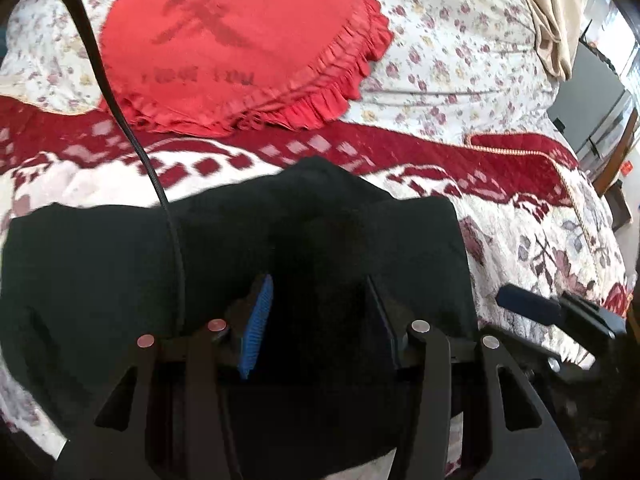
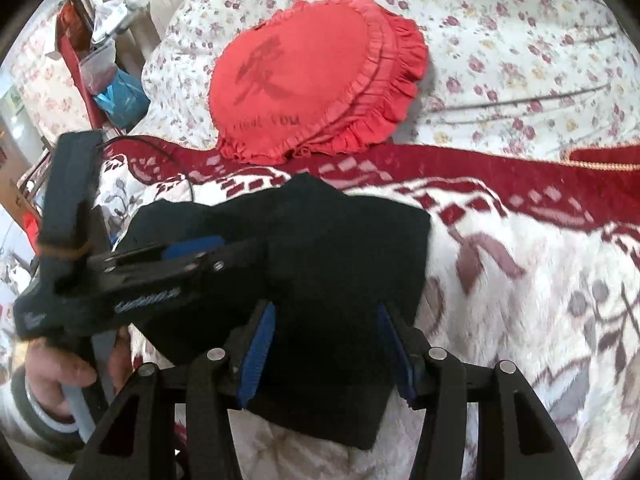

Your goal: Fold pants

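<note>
Left gripper (image 1: 316, 320): fingers spread, black cloth between and beneath them; no pinch visible. Right gripper (image 2: 326, 344): likewise spread over the cloth.

Black pants (image 1: 248, 248): lying on the red-and-white patterned blanket (image 1: 540, 248) as a compact, roughly rectangular bundle, layers apparently doubled, a hump at its 12 o'clock edge.

Red frilled cushion (image 2: 312, 84): on the floral bedspread (image 2: 520, 40), 12 o'clock of the pants, apart from them.

Progress (a judgement): folding largely done; perhaps a final smoothing or one more fold remains.
</note>
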The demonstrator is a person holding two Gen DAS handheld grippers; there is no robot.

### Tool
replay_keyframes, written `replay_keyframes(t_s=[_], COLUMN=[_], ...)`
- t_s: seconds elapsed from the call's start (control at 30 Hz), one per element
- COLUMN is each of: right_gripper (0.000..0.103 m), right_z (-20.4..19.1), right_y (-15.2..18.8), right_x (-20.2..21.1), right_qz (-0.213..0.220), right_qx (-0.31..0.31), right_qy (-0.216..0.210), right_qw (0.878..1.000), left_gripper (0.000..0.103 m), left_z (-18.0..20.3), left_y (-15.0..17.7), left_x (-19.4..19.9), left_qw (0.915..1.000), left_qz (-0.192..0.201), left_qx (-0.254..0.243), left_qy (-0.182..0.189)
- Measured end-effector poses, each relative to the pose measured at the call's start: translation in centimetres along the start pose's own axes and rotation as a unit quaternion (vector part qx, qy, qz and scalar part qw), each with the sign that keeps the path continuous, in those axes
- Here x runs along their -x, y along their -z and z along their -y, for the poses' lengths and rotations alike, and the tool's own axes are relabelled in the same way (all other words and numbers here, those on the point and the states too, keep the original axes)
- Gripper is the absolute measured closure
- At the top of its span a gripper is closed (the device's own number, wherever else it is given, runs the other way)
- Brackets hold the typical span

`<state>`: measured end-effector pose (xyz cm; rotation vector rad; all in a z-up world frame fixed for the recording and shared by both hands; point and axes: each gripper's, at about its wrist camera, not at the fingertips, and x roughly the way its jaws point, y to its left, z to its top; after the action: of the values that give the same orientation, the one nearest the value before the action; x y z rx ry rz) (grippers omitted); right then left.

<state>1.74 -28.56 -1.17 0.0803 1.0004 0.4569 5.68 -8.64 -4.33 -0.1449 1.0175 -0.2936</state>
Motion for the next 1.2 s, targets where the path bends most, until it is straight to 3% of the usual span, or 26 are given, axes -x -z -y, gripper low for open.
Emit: replay_keyframes(t_s=[0.17, 0.37, 0.67, 0.87, 0.97, 1.03, 1.2], right_gripper=[0.051, 0.050, 0.050, 0.049, 0.048, 0.048, 0.042], right_z=[-2.2, -4.1, -6.1, -6.3, -6.2, -6.7, -8.6], right_y=[-1.7, -1.1, -2.9, -3.9, -4.2, -4.6, -6.3], right_x=[-2.3, -6.7, -4.7, -6.9, -9.2, -8.9, -6.5], right_qz=[-0.005, -0.053, -0.035, -0.042, -0.077, -0.079, -0.048], right_qx=[0.025, 0.046, 0.065, 0.055, 0.060, 0.070, 0.074], right_qy=[-0.004, 0.010, 0.009, 0.013, 0.024, 0.031, -0.003], right_qw=[1.000, 0.997, 0.997, 0.998, 0.995, 0.994, 0.996], left_gripper=[0.056, 0.056, 0.056, 0.056, 0.039, 0.038, 0.038], left_z=[-2.0, -4.9, -8.5, -10.9, -12.1, -12.8, -14.7], left_y=[0.4, 1.2, 2.9, 4.2, 4.7, 5.1, 6.1], left_x=[2.4, 4.6, 7.8, 9.1, 9.7, 10.3, 11.1], left_qw=[0.9994, 0.9979, 0.9943, 0.9905, 0.9883, 0.9870, 0.9836], left_qz=[0.017, 0.024, 0.044, 0.044, 0.045, 0.050, 0.050], left_qx=[0.012, 0.042, 0.074, 0.105, 0.124, 0.137, 0.159], left_qy=[-0.026, -0.041, -0.062, -0.076, -0.076, -0.066, -0.068])
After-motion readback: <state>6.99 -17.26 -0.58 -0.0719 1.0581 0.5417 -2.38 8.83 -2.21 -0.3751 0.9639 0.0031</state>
